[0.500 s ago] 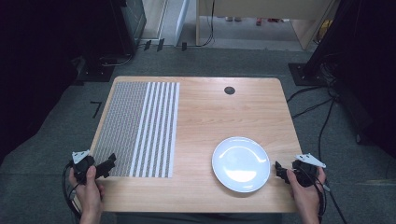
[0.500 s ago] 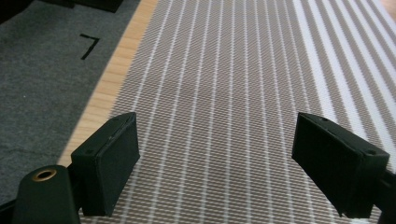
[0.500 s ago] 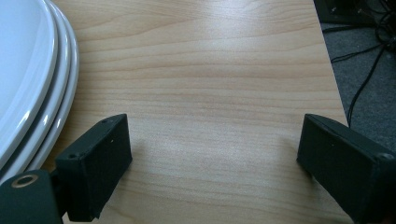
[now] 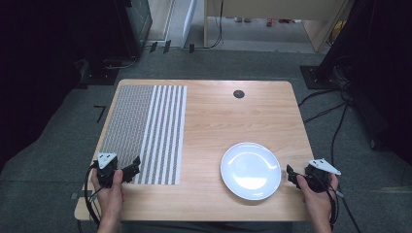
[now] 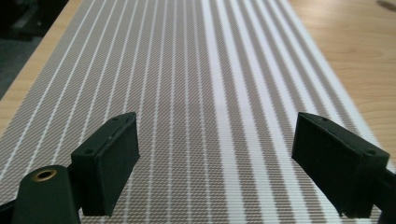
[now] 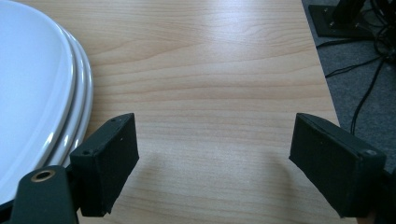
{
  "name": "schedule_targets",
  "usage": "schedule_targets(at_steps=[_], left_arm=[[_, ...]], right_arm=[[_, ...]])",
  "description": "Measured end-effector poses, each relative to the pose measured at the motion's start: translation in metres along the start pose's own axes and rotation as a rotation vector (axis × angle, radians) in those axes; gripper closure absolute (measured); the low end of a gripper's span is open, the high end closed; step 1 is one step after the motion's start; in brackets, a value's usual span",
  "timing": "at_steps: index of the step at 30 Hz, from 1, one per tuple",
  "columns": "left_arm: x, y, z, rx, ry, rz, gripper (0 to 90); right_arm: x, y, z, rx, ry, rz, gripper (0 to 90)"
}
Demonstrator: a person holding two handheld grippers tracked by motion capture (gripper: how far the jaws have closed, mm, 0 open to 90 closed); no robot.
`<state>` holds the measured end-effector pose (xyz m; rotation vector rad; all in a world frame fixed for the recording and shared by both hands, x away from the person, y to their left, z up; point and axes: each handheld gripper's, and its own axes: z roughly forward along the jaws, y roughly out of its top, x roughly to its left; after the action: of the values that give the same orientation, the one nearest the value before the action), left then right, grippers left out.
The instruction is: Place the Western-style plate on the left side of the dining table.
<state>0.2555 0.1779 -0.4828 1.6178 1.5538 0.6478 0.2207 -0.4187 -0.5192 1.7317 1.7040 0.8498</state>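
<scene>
A grey and white striped placemat (image 4: 145, 131) covers the left part of the wooden table (image 4: 233, 121). My left gripper (image 4: 134, 170) hovers open over the mat's near left corner, and the mat's weave (image 5: 210, 84) runs away between its fingers (image 5: 109, 161). A stack of white plates (image 4: 250, 170) sits at the front right. My right gripper (image 4: 290, 175) is open just right of the stack, apart from it. In the right gripper view the plates' rims (image 6: 56, 107) lie beside the left jaw, with bare wood between the fingers (image 6: 336, 163).
A small black round grommet (image 4: 238, 94) sits near the table's far edge. Cables (image 4: 335, 111) trail on the grey floor to the right. The table's right edge (image 6: 322, 79) runs close to my right gripper. Bare wood lies between mat and plates.
My left gripper has shifted a little to the right, over the placemat's near corner. The right gripper and the plates have stayed put.
</scene>
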Motion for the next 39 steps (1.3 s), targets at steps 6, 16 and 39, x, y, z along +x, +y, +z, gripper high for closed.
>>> schedule_targets(at_steps=[6,16,39], left_arm=[[-0.015,0.008,0.005,0.010,-0.030,0.007,15.1],[-0.056,0.025,0.022,0.017,-0.089,0.058,15.1],[-0.151,0.021,0.056,0.050,-0.266,0.174,15.2]], right_arm=[[-0.001,0.006,-0.004,-0.008,0.026,0.048,16.0],[0.005,0.026,-0.009,-0.008,0.045,0.069,18.9],[0.019,0.028,-0.009,-0.096,0.107,0.108,26.0]])
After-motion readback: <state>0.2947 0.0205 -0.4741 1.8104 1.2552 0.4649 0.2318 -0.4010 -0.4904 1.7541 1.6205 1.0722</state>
